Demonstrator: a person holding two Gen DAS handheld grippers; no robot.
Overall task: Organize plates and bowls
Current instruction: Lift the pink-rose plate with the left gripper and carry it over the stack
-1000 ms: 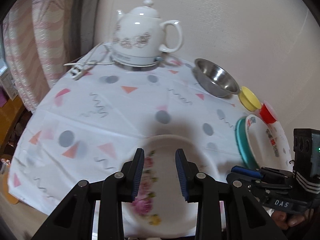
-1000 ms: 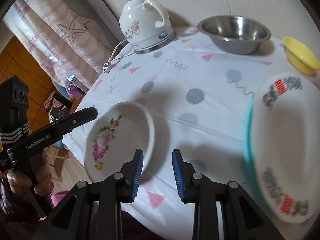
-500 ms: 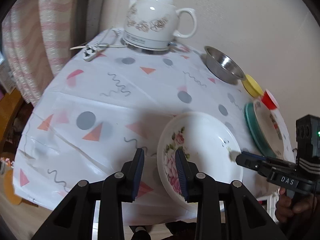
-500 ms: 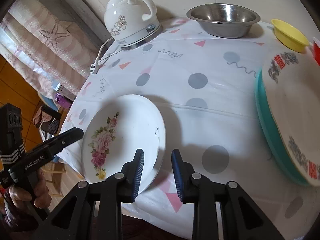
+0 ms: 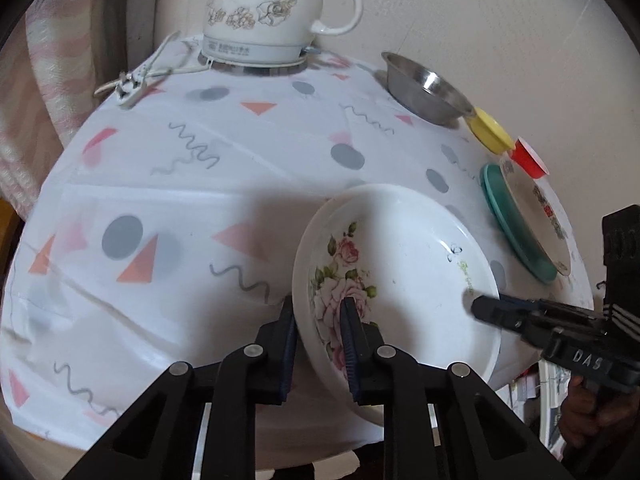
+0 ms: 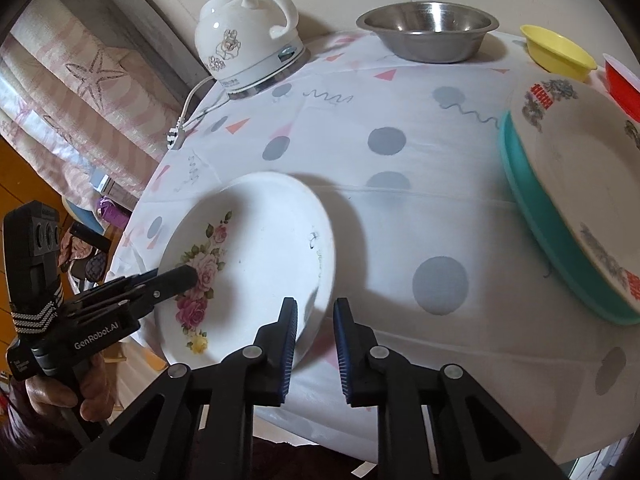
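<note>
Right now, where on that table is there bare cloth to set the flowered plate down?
Widest bare patch: mid-cloth, bordered by the kettle, the steel bowl and the flowered plate. The cloth's left side is free too, save the plug. Crowded: the right edge, with the yellow dish, red cup and stacked plates.

A round table (image 5: 168, 208) fills both views, under a white cloth (image 6: 400, 216) printed with grey dots, pink triangles and squiggles. In the left wrist view a plain cream wall (image 5: 460, 20) rises behind it from 12 to 3 o'clock. A pink-striped curtain (image 6: 80, 92) with starfish hangs at 10 o'clock in the right wrist view, an orange wood floor (image 6: 16, 168) showing below it at 9 o'clock. Daylight is soft and even; shadows on the cloth are faint.
</note>
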